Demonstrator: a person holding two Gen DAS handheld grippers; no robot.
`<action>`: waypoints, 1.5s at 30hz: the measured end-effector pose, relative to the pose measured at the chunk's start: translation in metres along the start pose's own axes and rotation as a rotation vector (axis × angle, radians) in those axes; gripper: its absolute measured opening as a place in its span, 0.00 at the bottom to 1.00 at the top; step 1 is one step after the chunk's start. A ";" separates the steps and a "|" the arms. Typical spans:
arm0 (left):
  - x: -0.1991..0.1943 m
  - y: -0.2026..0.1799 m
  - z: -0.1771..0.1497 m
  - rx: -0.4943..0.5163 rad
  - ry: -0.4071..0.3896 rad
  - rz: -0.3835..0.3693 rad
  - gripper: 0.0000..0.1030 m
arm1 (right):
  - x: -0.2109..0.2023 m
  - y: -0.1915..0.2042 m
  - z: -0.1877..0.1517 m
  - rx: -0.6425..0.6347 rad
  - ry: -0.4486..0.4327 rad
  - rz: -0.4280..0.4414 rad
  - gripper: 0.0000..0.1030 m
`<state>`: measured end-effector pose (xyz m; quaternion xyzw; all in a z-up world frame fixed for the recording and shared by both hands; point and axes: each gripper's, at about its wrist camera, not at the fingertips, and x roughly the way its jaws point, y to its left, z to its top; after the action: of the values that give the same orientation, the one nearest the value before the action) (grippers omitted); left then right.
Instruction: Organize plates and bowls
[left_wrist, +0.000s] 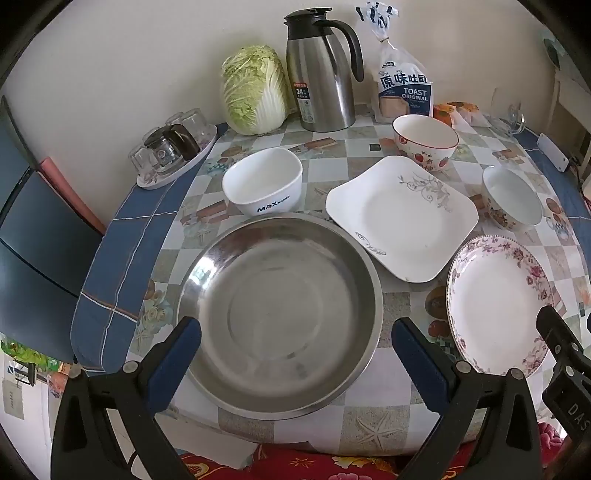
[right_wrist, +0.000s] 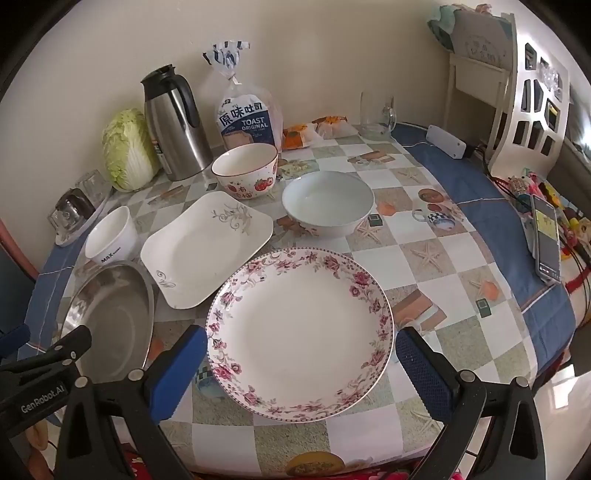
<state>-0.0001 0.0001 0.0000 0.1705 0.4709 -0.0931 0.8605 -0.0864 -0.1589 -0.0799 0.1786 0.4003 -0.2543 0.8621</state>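
A: Left gripper (left_wrist: 295, 343) — state?
B: Jaws spread wide, nothing held. It hangs tilted down over the steel basin (left_wrist: 280, 314), blue pads either side of the near rim, not touching.

A: Right gripper (right_wrist: 301, 354)?
B: Same: jaws fully apart, empty. The floral round plate (right_wrist: 299, 332) lies directly ahead between the pads, flat on the checked tablecloth (right_wrist: 424, 251).

A: Other dishes, relative to the right tool?
B: Square white plate (right_wrist: 207, 247) ahead-left, just beside the floral plate's rim. Pale bowl (right_wrist: 327, 208) straight ahead beyond the floral plate. Strawberry bowl (right_wrist: 245, 170) further ahead-left. White MAX bowl (right_wrist: 110, 236) far left, just behind the basin.

A: Background?
B: Cabbage (right_wrist: 127, 149), steel thermos jug (right_wrist: 173, 125) and toast bag (right_wrist: 245, 118) stand along the wall; phone (right_wrist: 546, 236) at far right
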 end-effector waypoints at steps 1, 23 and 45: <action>0.000 0.000 0.000 -0.001 0.001 0.000 1.00 | 0.000 0.000 0.000 0.000 0.000 0.000 1.00; 0.000 0.001 -0.001 0.001 0.000 -0.001 1.00 | 0.000 -0.001 0.000 0.002 -0.002 0.001 1.00; 0.000 0.000 0.000 0.001 0.003 0.002 1.00 | 0.005 -0.001 -0.001 0.000 0.016 -0.005 1.00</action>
<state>0.0003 0.0005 -0.0003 0.1716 0.4719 -0.0923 0.8598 -0.0850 -0.1605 -0.0842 0.1797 0.4075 -0.2550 0.8583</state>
